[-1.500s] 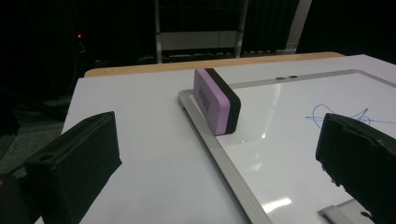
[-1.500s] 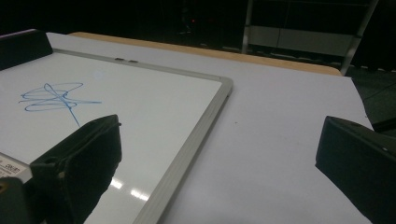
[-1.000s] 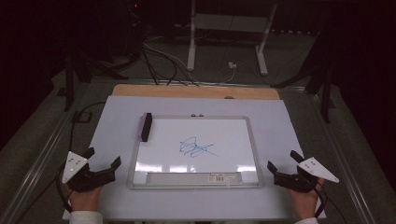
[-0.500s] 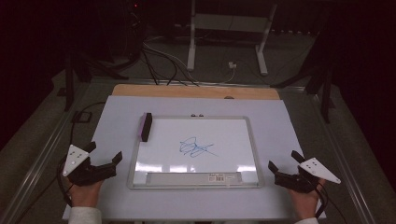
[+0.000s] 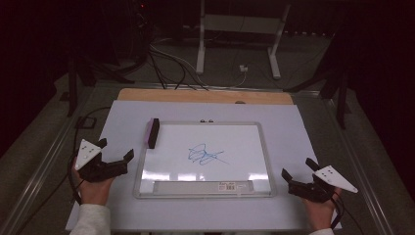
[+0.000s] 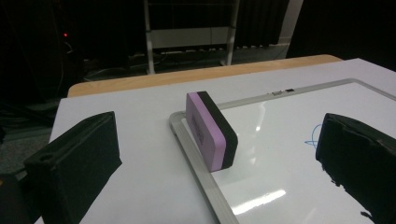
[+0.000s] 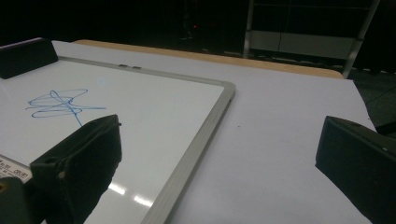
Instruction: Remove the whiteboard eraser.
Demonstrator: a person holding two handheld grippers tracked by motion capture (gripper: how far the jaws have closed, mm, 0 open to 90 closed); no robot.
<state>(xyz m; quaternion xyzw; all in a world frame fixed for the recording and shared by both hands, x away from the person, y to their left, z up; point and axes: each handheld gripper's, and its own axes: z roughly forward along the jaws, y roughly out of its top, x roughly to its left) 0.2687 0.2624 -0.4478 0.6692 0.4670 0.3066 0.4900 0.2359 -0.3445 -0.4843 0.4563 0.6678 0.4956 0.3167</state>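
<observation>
A small whiteboard (image 5: 230, 133) with a grey frame lies flat on the white table sheet; a blue scribble (image 5: 204, 155) marks its middle. A pink and black eraser (image 5: 152, 132) stands on its edge on the board's left frame, also seen in the left gripper view as the eraser (image 6: 211, 129) just ahead of the jaws. My left gripper (image 5: 115, 151) is open, held left of the board with nothing between its jaws. My right gripper (image 5: 298, 167) is open too, low over the sheet right of the board's near corner. The scribble (image 7: 60, 103) lies left of its jaws.
A white sheet (image 5: 308, 147) covers the table, with a wooden edge (image 5: 205, 96) at the far side. A barcode label strip (image 5: 205, 186) runs along the board's near edge. Cables and a white stand (image 5: 201, 44) sit on the dark floor beyond the table.
My left gripper has moved forward and a little to the right, toward the eraser. The right gripper has stayed almost still.
</observation>
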